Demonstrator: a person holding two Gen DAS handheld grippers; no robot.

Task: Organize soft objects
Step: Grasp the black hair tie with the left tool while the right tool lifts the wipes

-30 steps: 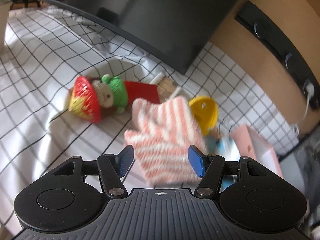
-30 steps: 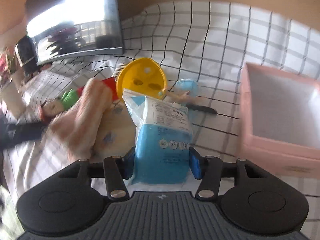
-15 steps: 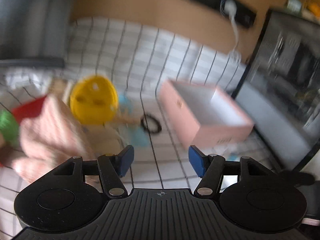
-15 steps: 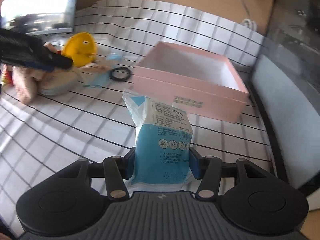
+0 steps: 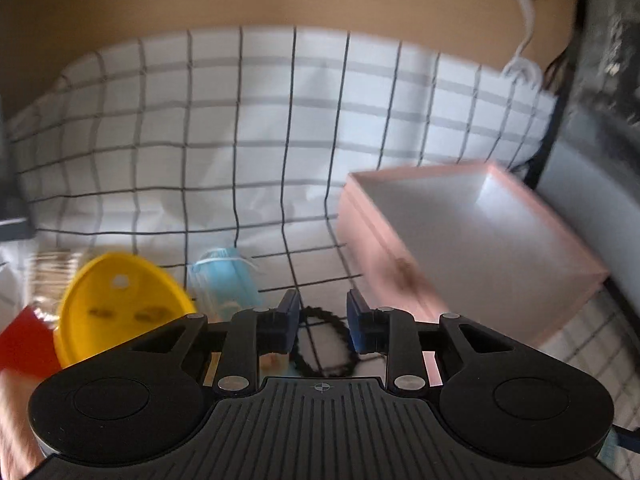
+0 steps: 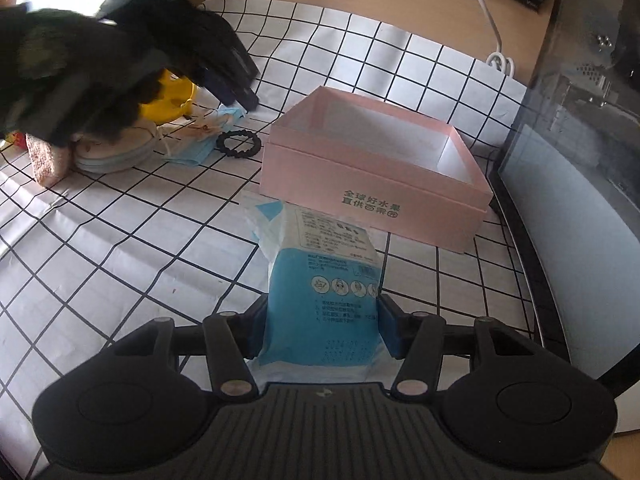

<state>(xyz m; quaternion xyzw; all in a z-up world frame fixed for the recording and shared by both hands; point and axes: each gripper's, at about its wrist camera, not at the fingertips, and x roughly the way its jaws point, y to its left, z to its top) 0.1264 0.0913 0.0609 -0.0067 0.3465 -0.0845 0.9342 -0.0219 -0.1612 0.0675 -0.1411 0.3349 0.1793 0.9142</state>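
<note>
**Right tongs pinching the packet; left tongs empty over the hair tie**

My right gripper (image 6: 322, 330) has its jaws pressed against both sides of a blue-and-white packet (image 6: 320, 276), which stands upright between them. At twelve o'clock from the packet, just beyond its top edge, sits the open pink box (image 6: 372, 184), its white interior bare as far as I can see, with green print on the near wall.

My left gripper (image 5: 322, 322) holds nothing; its jaws stand apart with a moderate gap. Directly below that gap lies a black ring-shaped hair tie (image 5: 320, 344) on the grid-patterned cloth (image 5: 260, 128). At ten o'clock from the hair tie is a folded blue face mask (image 5: 224, 276), and at nine o'clock a yellow disc (image 5: 116, 304). The pink box (image 5: 472, 240) lies at two o'clock.

From the right wrist view, the left gripper (image 6: 240, 88) appears dark and blurred at eleven o'clock, above the hair tie (image 6: 239, 144).
</note>
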